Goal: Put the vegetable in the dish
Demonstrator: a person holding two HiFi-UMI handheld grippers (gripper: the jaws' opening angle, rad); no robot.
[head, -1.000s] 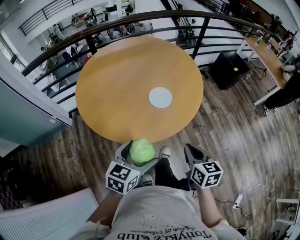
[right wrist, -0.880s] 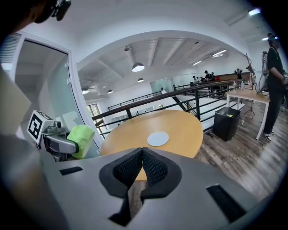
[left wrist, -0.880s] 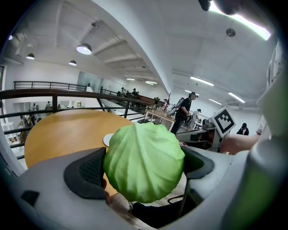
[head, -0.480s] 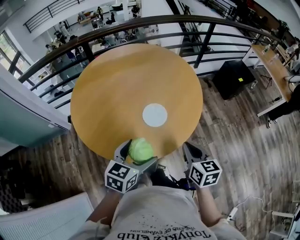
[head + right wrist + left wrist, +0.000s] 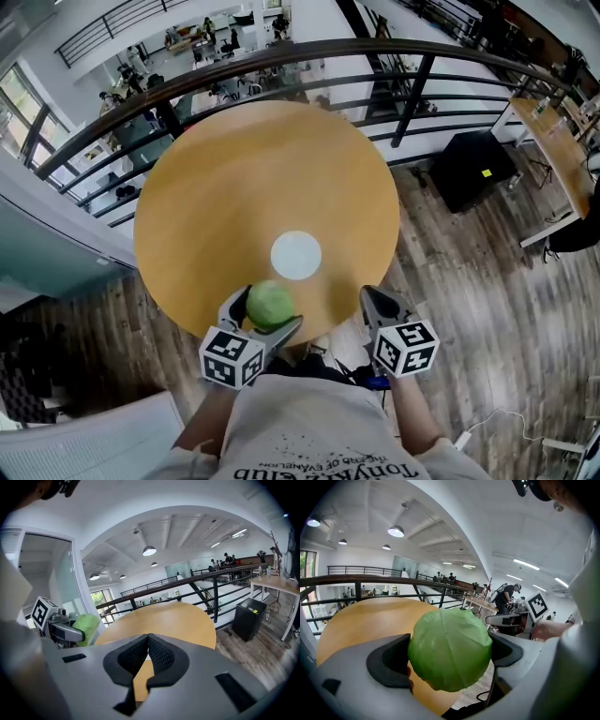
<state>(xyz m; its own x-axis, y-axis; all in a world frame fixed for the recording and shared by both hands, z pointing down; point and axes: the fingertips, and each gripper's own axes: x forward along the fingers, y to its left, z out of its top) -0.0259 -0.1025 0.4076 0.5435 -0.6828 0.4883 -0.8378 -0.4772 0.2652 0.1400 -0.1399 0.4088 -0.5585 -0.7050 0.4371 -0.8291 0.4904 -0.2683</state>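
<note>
Standing at the near edge of the round wooden table (image 5: 225,178), the person holds both grippers low and close to the torso, forearms bent and pointing forward over the table rim. The table carries only the white dish (image 5: 296,255), set toward the person's side of centre, which places the target within reach of either arm. The left gripper (image 5: 266,315) is pinching the green cabbage (image 5: 450,648): in the left gripper view both dark pads bear on opposite flanks of the head at its widest part. This grip is judged to suit a round, smooth load that could roll out of a shallower hold. The cabbage is carried in the air, level with the jaws, above the near table rim and near the dish, slightly to its left and on the person's side of it; it is not yet over the dish. The right gripper (image 5: 147,641) is held beside the left, well apart from the dish, with its jaws pressed together on nothing, which suggests it is parked clear of the transfer path. The remaining move is judged to be a short forward reach, then a release over the dish.
</note>
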